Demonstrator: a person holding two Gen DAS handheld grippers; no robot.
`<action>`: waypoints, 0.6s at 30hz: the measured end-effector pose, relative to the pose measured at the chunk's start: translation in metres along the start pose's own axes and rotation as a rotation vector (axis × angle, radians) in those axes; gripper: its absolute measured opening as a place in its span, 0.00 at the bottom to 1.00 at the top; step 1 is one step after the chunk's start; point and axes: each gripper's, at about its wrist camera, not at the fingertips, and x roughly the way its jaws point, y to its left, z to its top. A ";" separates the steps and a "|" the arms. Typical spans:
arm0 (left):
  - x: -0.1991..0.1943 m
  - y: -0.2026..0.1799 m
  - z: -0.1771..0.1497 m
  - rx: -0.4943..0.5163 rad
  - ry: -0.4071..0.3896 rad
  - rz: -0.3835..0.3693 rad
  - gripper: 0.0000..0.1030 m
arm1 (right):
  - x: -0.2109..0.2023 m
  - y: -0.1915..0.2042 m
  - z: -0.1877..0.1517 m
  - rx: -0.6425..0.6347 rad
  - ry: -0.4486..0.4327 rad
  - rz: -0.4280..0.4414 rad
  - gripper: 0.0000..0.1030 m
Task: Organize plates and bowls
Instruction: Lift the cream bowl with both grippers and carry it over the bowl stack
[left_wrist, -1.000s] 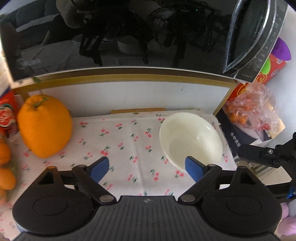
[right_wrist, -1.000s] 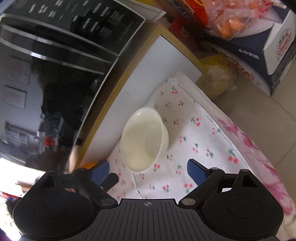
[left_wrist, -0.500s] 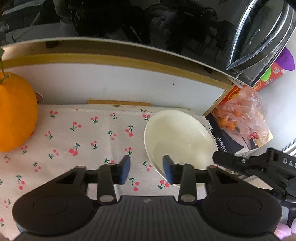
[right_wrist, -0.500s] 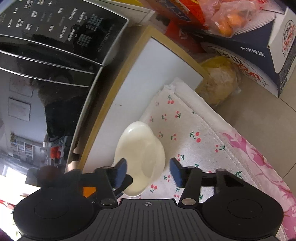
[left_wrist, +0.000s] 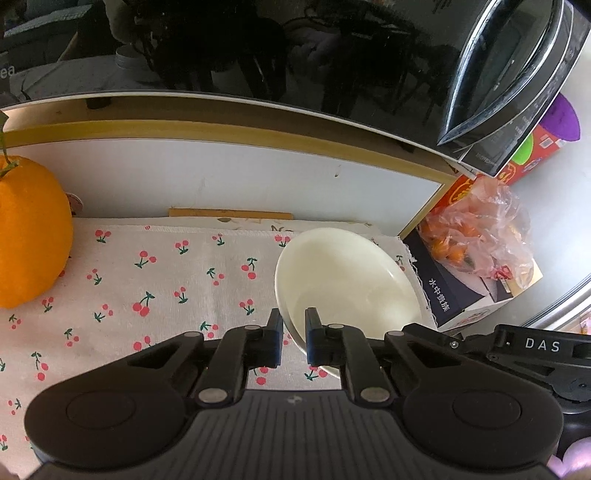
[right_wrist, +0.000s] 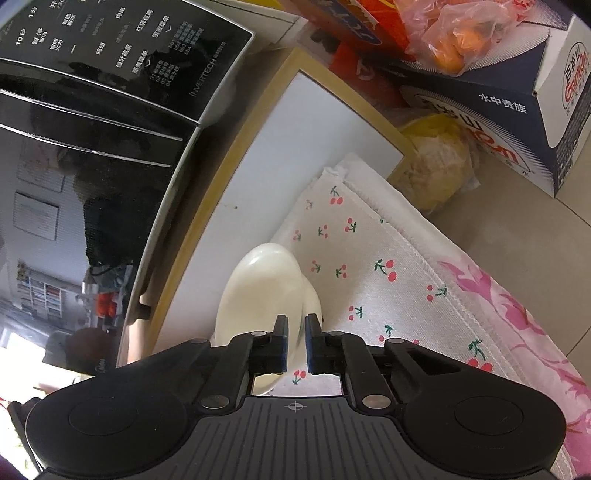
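Bright daylight, perhaps window-lit; fisheye-warped edges

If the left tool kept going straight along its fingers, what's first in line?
The cream bowl: the left tool is already clamped on its near rim. Beyond it, probably the cherry-print cloth; depth is unclear.

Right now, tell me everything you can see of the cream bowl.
The cream bowl is glossy, plain and empty, ceramic by its look. It sits upright on the cherry-print cloth, near the cloth's right edge, in front of a white panel. The left gripper is shut on its near rim, one finger inside and one outside. The right gripper pinches the rim from the opposite side.
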 end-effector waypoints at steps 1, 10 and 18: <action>-0.001 0.000 0.000 0.000 -0.001 0.003 0.10 | -0.001 0.001 0.000 -0.005 -0.001 0.000 0.08; -0.021 -0.008 0.002 0.003 -0.012 0.036 0.10 | -0.019 0.023 -0.009 -0.053 0.000 0.008 0.08; -0.063 -0.014 -0.001 0.015 -0.026 0.043 0.11 | -0.049 0.044 -0.025 -0.066 0.011 0.005 0.08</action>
